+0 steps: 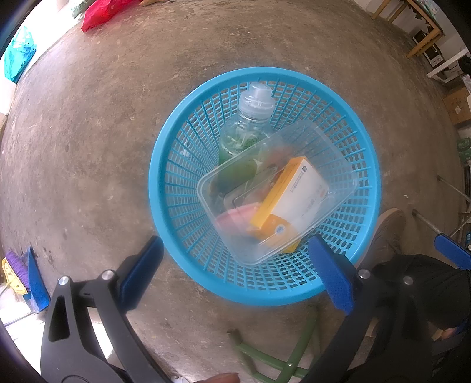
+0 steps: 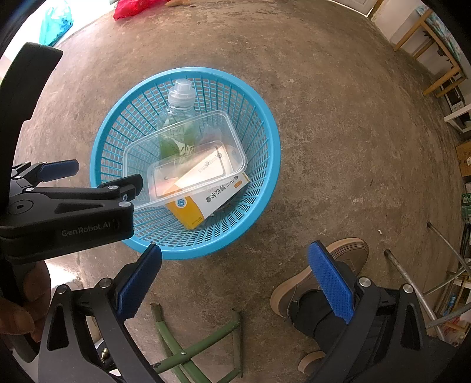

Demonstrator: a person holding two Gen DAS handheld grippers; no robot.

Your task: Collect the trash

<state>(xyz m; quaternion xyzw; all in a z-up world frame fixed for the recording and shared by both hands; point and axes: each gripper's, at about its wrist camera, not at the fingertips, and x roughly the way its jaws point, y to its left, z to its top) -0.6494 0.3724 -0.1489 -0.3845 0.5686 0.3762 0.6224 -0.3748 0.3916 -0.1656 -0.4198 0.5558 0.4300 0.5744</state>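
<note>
A round blue plastic basket [image 1: 265, 72] [image 2: 188, 72] stands on the concrete floor. In it lie a clear plastic bottle [image 1: 250, 117] [image 2: 179, 100], a clear rectangular food container [image 1: 223, 182] [image 2: 141, 153] and an orange-and-white carton [image 1: 303, 194] [image 2: 212, 200]. Something pink [image 1: 235, 215] shows under the container. My left gripper [image 1: 238, 274] [image 2: 109, 173] hangs open over the basket's near rim and holds nothing. Off to the right of the basket and above the floor, my right gripper [image 2: 235, 282] is open and empty too.
A person's brown shoe [image 2: 323, 271] stands right of the basket. A green metal frame [image 2: 191, 347] lies on the near floor, grey pipes [image 2: 412, 280] at right. Red bag [image 1: 100, 14] and teal bag [image 1: 19, 56] lie far left; a broom and dustpan [image 1: 26, 277] lie near left.
</note>
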